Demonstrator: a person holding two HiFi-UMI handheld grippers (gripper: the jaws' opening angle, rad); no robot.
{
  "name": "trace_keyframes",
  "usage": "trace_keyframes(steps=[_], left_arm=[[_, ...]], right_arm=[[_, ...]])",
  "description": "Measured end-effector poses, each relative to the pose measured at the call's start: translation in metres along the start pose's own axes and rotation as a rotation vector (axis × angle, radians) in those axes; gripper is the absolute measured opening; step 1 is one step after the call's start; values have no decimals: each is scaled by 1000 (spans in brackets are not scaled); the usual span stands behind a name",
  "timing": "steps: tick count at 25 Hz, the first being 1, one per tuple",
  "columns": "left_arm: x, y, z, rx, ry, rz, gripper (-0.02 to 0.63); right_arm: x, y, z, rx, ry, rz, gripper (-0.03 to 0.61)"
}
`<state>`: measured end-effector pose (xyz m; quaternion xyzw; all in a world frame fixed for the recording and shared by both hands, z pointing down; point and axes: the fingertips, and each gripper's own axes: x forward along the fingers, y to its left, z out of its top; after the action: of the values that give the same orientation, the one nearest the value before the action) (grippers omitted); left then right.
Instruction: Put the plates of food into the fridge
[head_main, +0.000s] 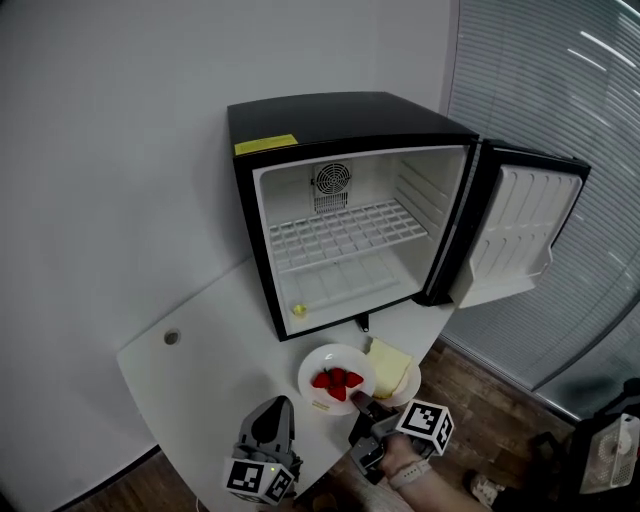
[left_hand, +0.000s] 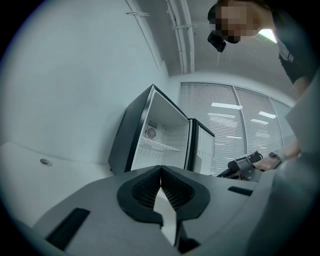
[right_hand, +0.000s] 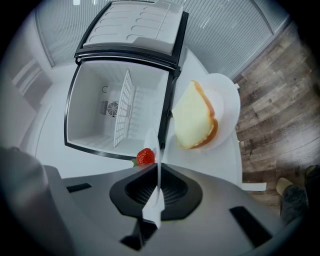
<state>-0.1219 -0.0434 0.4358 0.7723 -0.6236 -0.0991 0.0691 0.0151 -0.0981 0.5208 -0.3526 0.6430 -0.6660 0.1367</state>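
Note:
A white plate of strawberries (head_main: 337, 374) is at the table's near edge, in front of the open black fridge (head_main: 350, 210). My right gripper (head_main: 360, 400) is shut on this plate's near rim; in the right gripper view the rim runs edge-on between the jaws (right_hand: 159, 165), with one strawberry (right_hand: 145, 156) just past them. A second white plate with a slice of yellow cake (head_main: 392, 368) lies to its right and shows again as the cake plate (right_hand: 210, 112). My left gripper (head_main: 277, 405) hovers left of the plates, shut and holding nothing (left_hand: 160, 168).
The fridge door (head_main: 520, 235) swings out to the right. Inside are a wire shelf (head_main: 345, 232) and a small yellow thing (head_main: 298, 310) on the floor. The white table (head_main: 200, 370) has a cable hole (head_main: 172, 337). Window blinds and wooden floor lie to the right.

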Motion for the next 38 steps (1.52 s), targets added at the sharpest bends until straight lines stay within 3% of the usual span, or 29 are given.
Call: trace_keyframes(steps=[13,29,38], left_arm=[[43,48,12,-1,-31,15,8],[93,99,7,-7,-43,136,8],[118,114,7,-2,-45,167,8]], right_arm=[[43,21,43,19,-83,-1,14],[92,23,104,21,-87,-18,14],[117,18,130,17,-103,-47,14]])
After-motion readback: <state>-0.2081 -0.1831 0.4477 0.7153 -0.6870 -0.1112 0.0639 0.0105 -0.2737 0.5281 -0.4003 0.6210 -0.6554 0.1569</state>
